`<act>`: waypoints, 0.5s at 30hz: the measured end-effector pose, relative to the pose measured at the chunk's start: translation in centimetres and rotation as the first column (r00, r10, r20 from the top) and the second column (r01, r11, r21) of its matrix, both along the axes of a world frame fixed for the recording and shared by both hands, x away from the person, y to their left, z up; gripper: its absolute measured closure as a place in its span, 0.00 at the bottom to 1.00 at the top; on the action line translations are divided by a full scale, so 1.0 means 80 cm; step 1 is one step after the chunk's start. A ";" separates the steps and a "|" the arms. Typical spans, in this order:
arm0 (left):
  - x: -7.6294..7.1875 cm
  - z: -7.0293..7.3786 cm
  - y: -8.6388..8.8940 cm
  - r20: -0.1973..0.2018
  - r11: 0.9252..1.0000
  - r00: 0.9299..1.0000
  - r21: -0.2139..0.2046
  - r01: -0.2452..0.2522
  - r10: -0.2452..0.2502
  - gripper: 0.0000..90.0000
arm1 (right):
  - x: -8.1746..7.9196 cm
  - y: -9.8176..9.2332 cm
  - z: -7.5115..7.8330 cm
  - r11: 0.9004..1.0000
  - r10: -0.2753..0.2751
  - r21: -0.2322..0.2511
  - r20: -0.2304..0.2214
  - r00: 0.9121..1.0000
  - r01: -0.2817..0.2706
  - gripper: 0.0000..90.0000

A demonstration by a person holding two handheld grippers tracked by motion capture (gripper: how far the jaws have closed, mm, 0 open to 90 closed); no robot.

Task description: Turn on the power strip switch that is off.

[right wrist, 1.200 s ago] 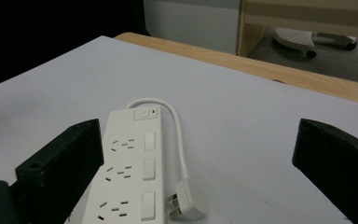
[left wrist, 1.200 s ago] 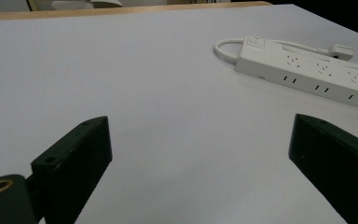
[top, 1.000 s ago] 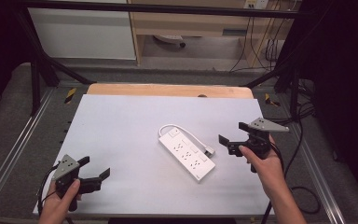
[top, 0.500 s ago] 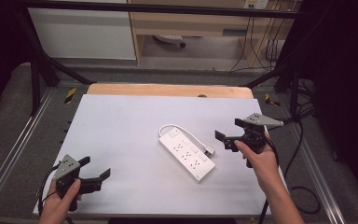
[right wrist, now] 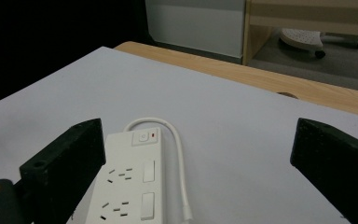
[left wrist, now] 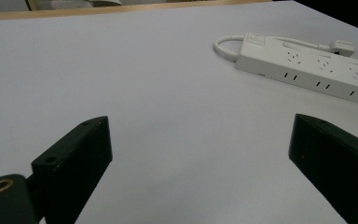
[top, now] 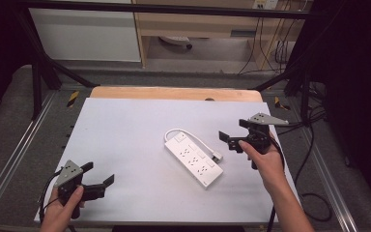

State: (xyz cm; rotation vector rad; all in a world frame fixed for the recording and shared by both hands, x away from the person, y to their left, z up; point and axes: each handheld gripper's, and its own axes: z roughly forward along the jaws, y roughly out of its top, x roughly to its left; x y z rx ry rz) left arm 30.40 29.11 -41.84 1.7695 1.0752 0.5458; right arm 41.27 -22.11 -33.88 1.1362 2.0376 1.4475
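Power strip (top: 193,158) is lying diagonally mid-tabletop (top: 125,130), its cord (top: 193,137) looping back alongside it. Right gripper (top: 234,141) is hovering just beside it, jaws spread wide and empty; left gripper (top: 98,180) is idling, likewise spread, well apart. Closing on the cord risks dragging the strip. Plug end is hard to resolve.

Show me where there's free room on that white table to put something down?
Widest: the bare table left of the power strip, up to the wooden edge. Crowded: between the strip's plug and the right gripper.
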 end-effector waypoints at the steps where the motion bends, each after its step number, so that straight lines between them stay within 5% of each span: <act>1: 0.000 0.000 0.000 0.000 1.000 1.000 0.000 0.000 0.000 0.07 | 0.001 0.000 0.000 1.000 0.000 0.000 0.000 1.000 0.000 0.04; 15: 0.000 0.000 0.000 0.000 1.000 1.000 0.001 0.002 -0.002 0.07 | 0.008 0.016 -0.006 1.000 0.004 -0.018 -0.004 1.000 -0.004 0.08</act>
